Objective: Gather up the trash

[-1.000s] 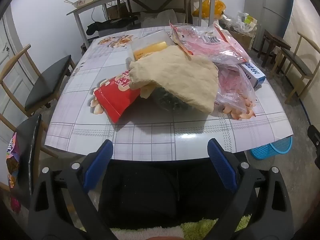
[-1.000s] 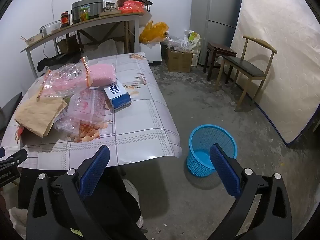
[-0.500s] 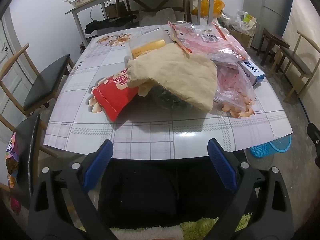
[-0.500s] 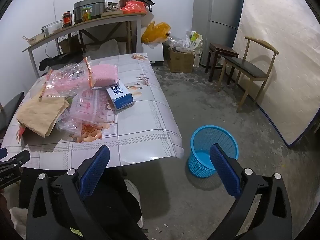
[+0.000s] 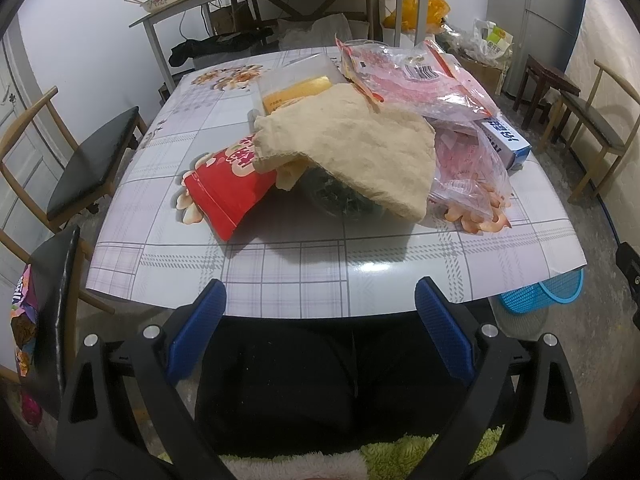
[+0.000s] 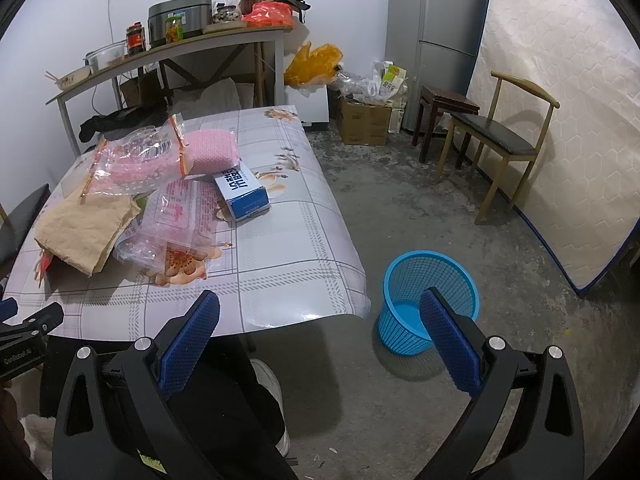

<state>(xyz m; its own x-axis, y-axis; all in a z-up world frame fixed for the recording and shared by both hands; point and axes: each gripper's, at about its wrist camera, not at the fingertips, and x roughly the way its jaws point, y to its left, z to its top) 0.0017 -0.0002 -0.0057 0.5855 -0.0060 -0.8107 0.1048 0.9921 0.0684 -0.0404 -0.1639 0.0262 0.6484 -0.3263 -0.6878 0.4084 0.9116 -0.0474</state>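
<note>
Both grippers, left gripper [image 5: 318, 320] and right gripper [image 6: 320, 334], are hovering spread and empty off the tabletop's near edge, where the red foil snack bag [image 5: 228, 184] is probably best pinched at its free corner.

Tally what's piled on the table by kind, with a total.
Clear plastic bags: 2
Red snack bag: 1
Beige cloth: 1
Blue-and-white box: 1
Pink spongy pad: 1
Yellow packet in clear wrap: 1
Dark item under the cloth: 1
Total: 8

The near strip of the table [image 5: 320, 276] lies bare; the trash pile [image 5: 352, 148] blocks its middle.
</note>
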